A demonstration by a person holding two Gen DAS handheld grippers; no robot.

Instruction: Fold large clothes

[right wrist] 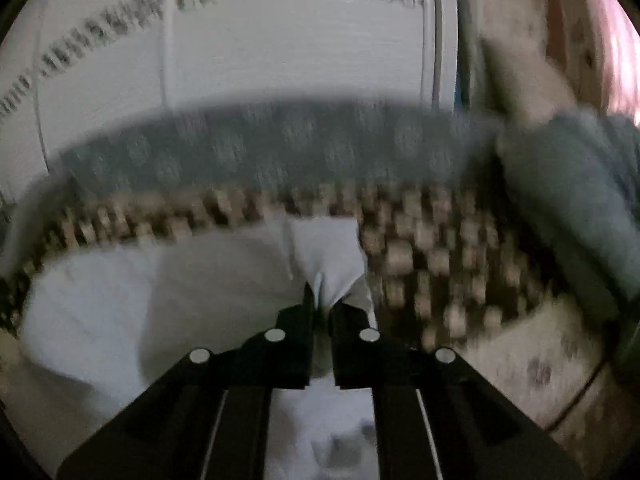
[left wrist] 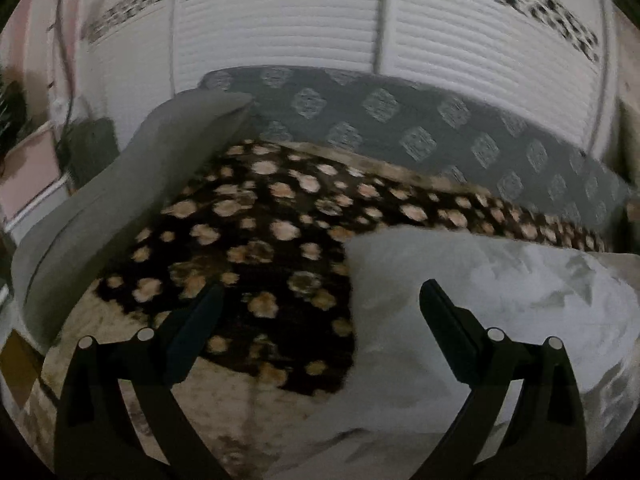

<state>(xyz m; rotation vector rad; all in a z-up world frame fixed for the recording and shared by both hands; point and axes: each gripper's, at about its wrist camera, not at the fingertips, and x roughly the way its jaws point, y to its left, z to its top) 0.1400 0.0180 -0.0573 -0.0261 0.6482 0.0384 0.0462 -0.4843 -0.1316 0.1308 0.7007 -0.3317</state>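
white garment (right wrist: pixel 120 300) lies lower centre on the spotted blanket (left wrist: pixel 248 232). right gripper (right wrist: pixel 321 312): jaws closed on a pinched corner. left gripper (left wrist: pixel 320 308): jaws open, empty. judged soft, light, limp; best held at corners or hems.

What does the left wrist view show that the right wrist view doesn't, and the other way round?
Left wrist only: the left tongs open and empty above the spotted blanket, and a grey bolster at the left. Right wrist only: the right tongs shut on a pinched corner of the white garment. Both: the white garment, spotted blanket, grey patterned backrest and white slatted doors.
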